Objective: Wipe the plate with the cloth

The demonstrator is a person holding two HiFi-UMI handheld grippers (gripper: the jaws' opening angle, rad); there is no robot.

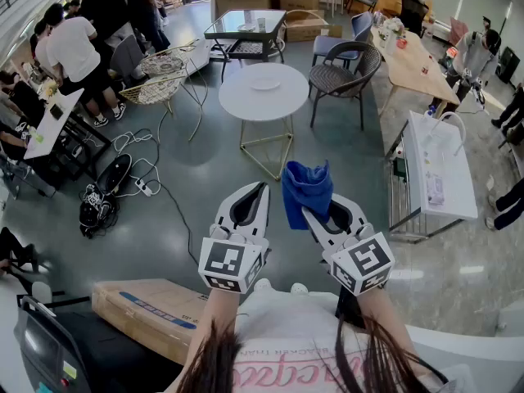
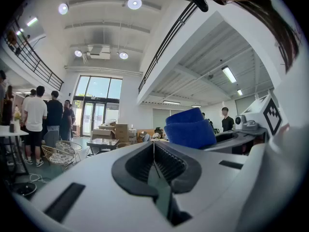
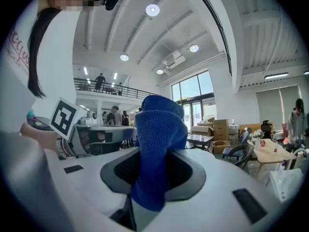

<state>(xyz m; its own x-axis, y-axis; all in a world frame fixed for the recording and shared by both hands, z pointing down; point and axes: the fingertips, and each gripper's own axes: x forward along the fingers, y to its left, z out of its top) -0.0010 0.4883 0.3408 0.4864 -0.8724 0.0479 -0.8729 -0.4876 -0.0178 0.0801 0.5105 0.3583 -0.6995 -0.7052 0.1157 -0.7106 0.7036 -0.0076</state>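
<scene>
Nearest, at the bottom edge of the head view, dark hair and a white shirt with pink lettering; just beyond, both hand-held grippers side by side, pointing away toward the far end of the room, each with a marker cube on top; left gripper (image 1: pixel 262 188) fully closed, ribbed pads pressed together with nothing between, plain to see in the left gripper view; right gripper (image 1: pixel 308 213) clamped on the blue cloth (image 1: pixel 307 188), well above the floor; in the right gripper view, cloth pinched between the two pads, a bunched fold standing up past the tips and the lower end reaching back into the gap toward the camera; cloth just to the right of the left gripper's tip, apart from it as far as visible; straight ahead and farther away, round white table (image 1: pixel 246 105) on thin gold legs, with a small pale flat thing (image 1: pixel 264 83) at its middle, too small to say whether plate or not; dark wicker chair (image 1: pixel 344 74) just right of that table; glass-topped table (image 1: pixel 246 24) beyond it; near left, long cardboard box (image 1: pixel 143 311) on the floor; farther left, black cables (image 1: pixel 123 178) and a group of people (image 1: pixel 82 39) by a desk; on the right, white counter with a tap (image 1: pixel 446 166).
</scene>
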